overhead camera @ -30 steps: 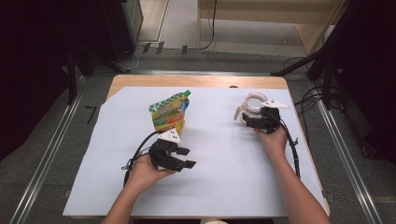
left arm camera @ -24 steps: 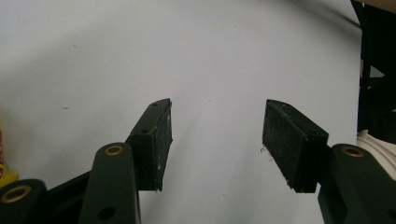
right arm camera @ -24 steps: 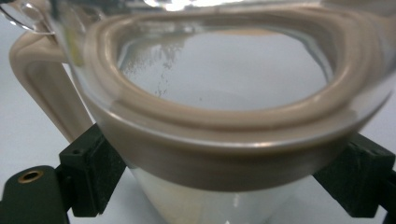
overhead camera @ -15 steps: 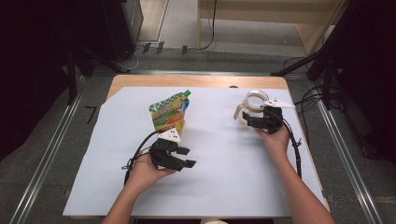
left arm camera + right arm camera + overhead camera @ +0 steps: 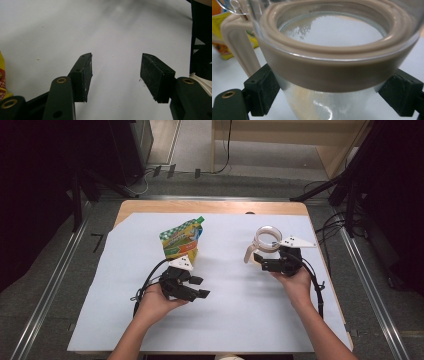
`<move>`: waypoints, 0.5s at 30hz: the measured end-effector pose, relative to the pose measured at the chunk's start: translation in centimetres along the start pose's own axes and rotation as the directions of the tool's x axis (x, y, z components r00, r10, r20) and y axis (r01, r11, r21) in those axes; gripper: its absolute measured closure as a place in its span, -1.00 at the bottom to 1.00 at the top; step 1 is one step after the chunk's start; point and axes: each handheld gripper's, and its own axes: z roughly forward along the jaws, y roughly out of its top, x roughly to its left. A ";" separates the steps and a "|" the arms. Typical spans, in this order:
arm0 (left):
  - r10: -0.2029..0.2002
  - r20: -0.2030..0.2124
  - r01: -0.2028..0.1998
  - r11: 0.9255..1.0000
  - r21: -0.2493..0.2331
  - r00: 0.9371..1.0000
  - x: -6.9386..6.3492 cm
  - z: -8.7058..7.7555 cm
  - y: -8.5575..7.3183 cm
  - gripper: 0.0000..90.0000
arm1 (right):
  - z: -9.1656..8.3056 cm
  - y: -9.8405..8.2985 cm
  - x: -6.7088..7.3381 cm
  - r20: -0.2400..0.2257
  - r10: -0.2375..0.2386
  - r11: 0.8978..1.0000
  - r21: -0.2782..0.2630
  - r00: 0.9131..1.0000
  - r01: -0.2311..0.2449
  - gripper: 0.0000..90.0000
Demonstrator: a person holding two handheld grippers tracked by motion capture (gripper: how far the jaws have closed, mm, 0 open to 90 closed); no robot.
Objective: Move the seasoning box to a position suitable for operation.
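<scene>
Two grippers over white sheet: right gripper (image 5: 264, 260) clamped on clear jug (image 5: 267, 241) below its beige collar, near right edge. Left gripper (image 5: 198, 287) released, empty, beside pouch (image 5: 181, 239). Probably light, rigid, slippery; best grasped under collar.

The pouch (image 5: 181, 240), left of centre, was yellow and orange with a green-and-white checked top. The clear jug (image 5: 265, 241) wore a beige rim and handle. Both black grippers lay over a white sheet (image 5: 235, 315).

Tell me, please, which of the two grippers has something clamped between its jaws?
The right gripper: its jaws clamp the clear jug with the beige rim. The left gripper stands open over bare white sheet.
</scene>
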 end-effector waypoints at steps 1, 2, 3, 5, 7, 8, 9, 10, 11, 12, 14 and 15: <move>0.003 -0.001 -0.003 1.000 0.000 1.000 0.0 -0.1 0.1 -0.03 | -0.1 -0.2 0.3 -0.008 -0.005 1.000 0.003 1.000 0.005 -0.73; 0.004 0.001 -0.004 1.000 -0.002 1.000 0.0 -0.1 0.1 -0.02 | -0.3 -0.4 0.6 -0.012 -0.014 1.000 0.007 1.000 0.014 -0.73; 0.005 -0.001 -0.005 1.000 -0.002 1.000 0.0 -0.1 0.2 -0.02 | -0.4 -0.5 0.9 -0.016 -0.021 1.000 0.012 1.000 0.022 -0.73; 0.006 -0.003 -0.006 1.000 0.000 1.000 0.1 -0.1 0.3 -0.02 | -0.5 -0.8 1.4 -0.026 -0.032 0.999 0.021 0.999 0.033 -0.73; 0.007 -0.004 -0.007 1.000 -0.001 1.000 0.2 -0.1 0.3 -0.02 | -0.6 -1.0 2.1 -0.039 -0.041 0.999 0.023 0.998 0.042 -0.73; 0.005 -0.005 -0.005 1.000 0.000 1.000 0.2 -0.1 0.4 -0.02 | -0.7 -1.1 2.4 -0.042 -0.046 0.999 0.023 0.998 0.047 -0.73; 0.005 -0.004 -0.005 1.000 0.000 1.000 0.2 -0.1 0.4 -0.02 | -0.7 -1.2 2.8 -0.048 -0.051 0.998 0.025 0.998 0.052 -0.73; 0.004 -0.003 -0.004 1.000 -0.002 1.000 0.3 -0.1 0.4 -0.02 | -0.7 -1.3 3.1 -0.057 -0.056 0.998 0.026 0.997 0.057 -0.73; 0.004 -0.003 -0.004 1.000 -0.002 1.000 0.3 -0.1 0.5 -0.02 | -0.6 -1.5 3.4 -0.065 -0.063 0.997 0.027 0.996 0.065 -0.73; 0.000 -0.005 0.000 1.000 -0.003 1.000 0.3 -0.1 0.5 -0.02 | -0.6 -1.6 3.8 -0.073 -0.068 0.997 0.031 0.995 0.070 -0.73; -0.011 0.000 0.011 1.000 -0.004 1.000 0.5 -0.2 0.5 -0.02 | -0.4 -1.7 4.5 -0.092 -0.077 0.996 0.035 0.993 0.081 -0.73; -0.014 0.005 0.014 1.000 -0.007 1.000 0.5 -0.2 0.5 -0.02 | -0.3 -1.9 4.8 -0.106 -0.080 0.996 0.034 0.991 0.084 -0.73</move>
